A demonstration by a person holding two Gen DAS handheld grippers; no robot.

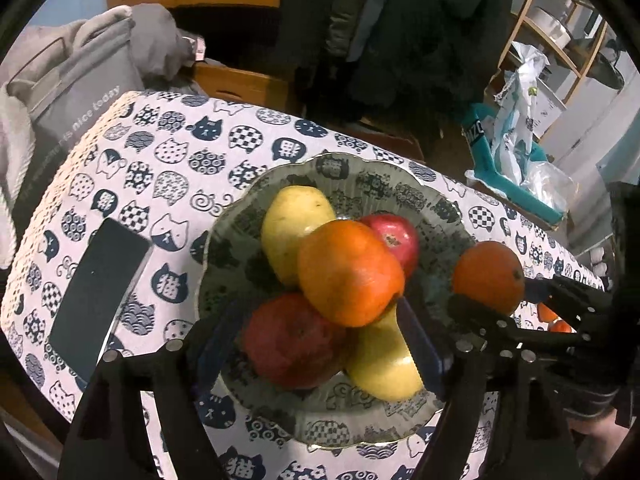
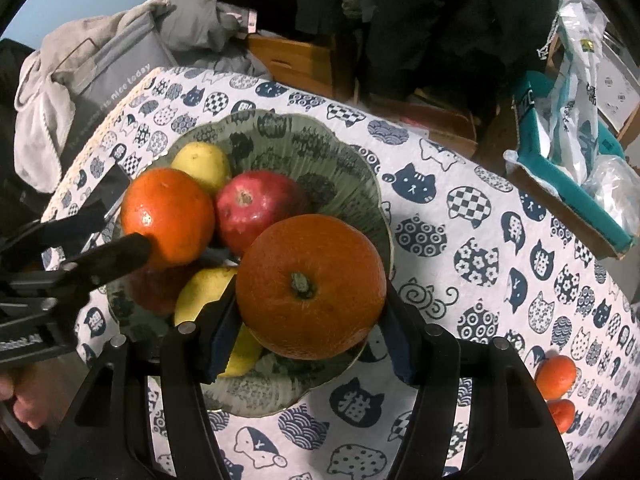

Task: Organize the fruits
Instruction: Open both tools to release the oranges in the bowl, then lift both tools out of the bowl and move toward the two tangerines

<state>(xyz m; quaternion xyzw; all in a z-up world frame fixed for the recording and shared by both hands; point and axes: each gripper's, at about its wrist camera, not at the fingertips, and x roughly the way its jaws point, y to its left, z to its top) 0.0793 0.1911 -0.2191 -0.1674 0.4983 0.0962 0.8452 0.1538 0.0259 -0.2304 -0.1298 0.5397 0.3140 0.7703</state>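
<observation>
A ribbed glass plate (image 1: 224, 236) (image 2: 352, 168) on the cat-print tablecloth holds two yellow pears (image 1: 292, 216), two red apples (image 1: 396, 236) and an orange (image 1: 348, 272) (image 2: 168, 216) stacked on top. My left gripper (image 1: 320, 344) is open over the plate, its fingers (image 1: 420, 344) either side of the pile below the stacked orange. My right gripper (image 2: 308, 328) is shut on a second, darker orange (image 2: 312, 284) (image 1: 488, 276) and holds it above the plate's near right rim.
A dark phone (image 1: 100, 296) lies left of the plate. Two small tangerines (image 2: 556, 376) sit on the cloth at the right. A grey bag (image 1: 72, 92) stands beyond the table's left corner, a teal box with plastic bags (image 2: 568, 184) at the far right.
</observation>
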